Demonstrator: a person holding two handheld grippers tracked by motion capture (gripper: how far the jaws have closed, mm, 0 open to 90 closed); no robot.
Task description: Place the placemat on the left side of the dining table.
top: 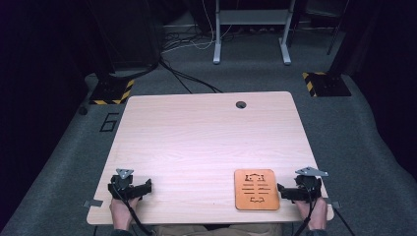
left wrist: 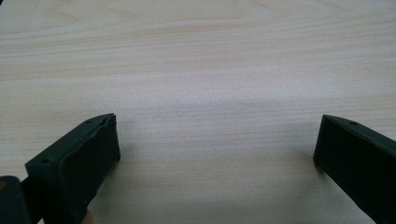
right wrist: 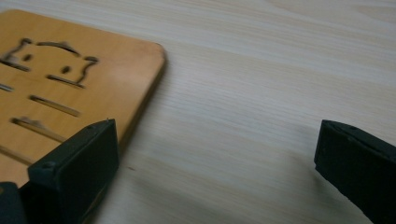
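Table (top: 206, 142) bare; board (top: 256, 189) (near edge) beside right gripper (top: 284, 191).

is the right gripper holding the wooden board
No, the right gripper is open with bare table between its jaws, and the board lies flat beside it.

Two black grippers, left gripper (top: 147, 187) and right gripper (top: 280, 188), are each topped by a grey three-cornered plate and trailed by a black cable toward 6 o'clock.

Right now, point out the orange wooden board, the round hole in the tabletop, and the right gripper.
orange wooden board (top: 256, 189), high view, its slotted middle.
round hole in the tabletop (top: 241, 104), high view, its dark centre.
right gripper (top: 280, 188), high view, between its open jaw tips.
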